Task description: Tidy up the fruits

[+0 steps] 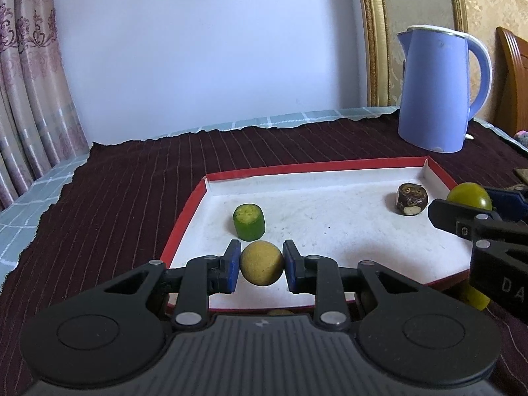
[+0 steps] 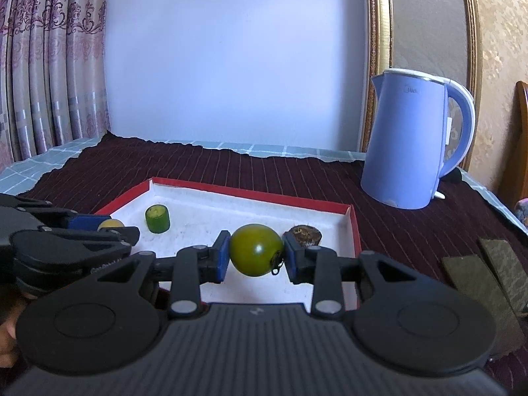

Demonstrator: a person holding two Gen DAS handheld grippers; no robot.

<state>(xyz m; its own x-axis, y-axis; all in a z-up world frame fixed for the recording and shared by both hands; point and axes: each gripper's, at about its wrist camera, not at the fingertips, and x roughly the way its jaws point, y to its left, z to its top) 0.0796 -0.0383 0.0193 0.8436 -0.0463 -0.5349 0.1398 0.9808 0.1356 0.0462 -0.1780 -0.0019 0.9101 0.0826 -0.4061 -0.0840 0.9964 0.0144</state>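
A shallow white tray with a red rim [image 1: 184, 217] [image 2: 352, 227] lies on the dark cloth. My left gripper [image 1: 261, 265] is shut on a round yellow fruit [image 1: 261, 263] over the tray's near left part; it also shows in the right wrist view [image 2: 110, 223]. My right gripper [image 2: 255, 252] is shut on a green round fruit [image 2: 254, 249] [image 1: 468, 195] over the tray's near right part. A green cut cylinder piece [image 1: 249, 221] [image 2: 157, 218] stands in the tray just beyond the yellow fruit. A brown cut piece [image 1: 412, 198] [image 2: 305, 232] sits in the tray's far right corner.
A blue electric kettle [image 1: 435, 89] [image 2: 409, 138] stands on the cloth behind the tray to the right. Flat olive-brown pieces [image 2: 478, 274] lie right of the tray. A yellow-green item [image 1: 475, 297] lies near the tray's near right corner. Curtains hang at left.
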